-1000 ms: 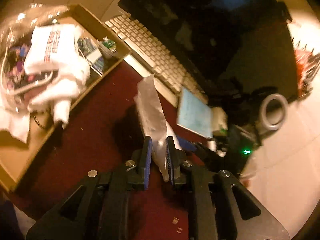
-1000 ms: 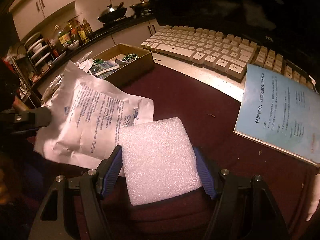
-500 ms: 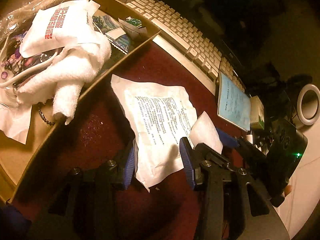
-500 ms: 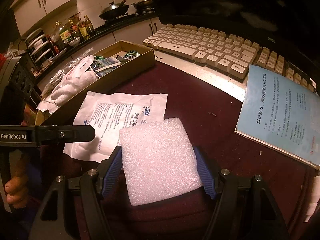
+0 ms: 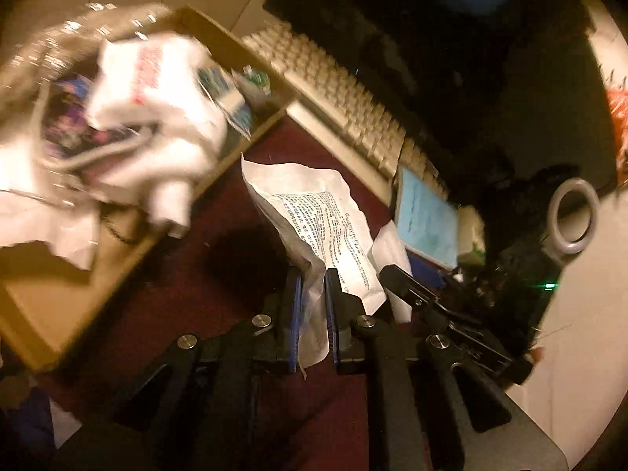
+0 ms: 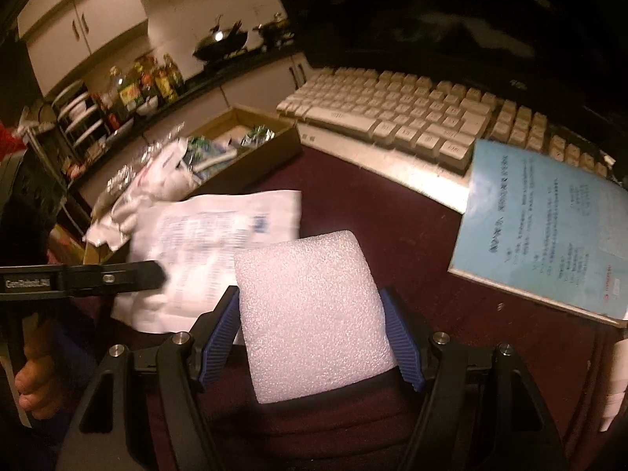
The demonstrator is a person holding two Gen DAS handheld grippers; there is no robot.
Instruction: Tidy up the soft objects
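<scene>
The left tool (image 5: 312,310) pinches a crinkled white printed pouch (image 5: 325,216), lifted just beside the cardboard box (image 5: 235,51). Near that box, the right tool (image 6: 312,337) clamps a square, pebbly white foam pad (image 6: 310,314) above the maroon surface (image 6: 392,243).

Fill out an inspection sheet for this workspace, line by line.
Surface: dark red tabletop.
Job's things: white printed pouch pinched at one edge, lifted; foam pad; towel and packets in cardboard box.
Clutter: keyboard, blue booklet, tape roll.
Grippers: left hand-held gripper shut on pouch; right hand-held gripper straddles foam pad, grip uncertain.
Cables: thin dark cord in box.
Surroundings: kitchen counter, bottles, wok, cabinets.
</scene>
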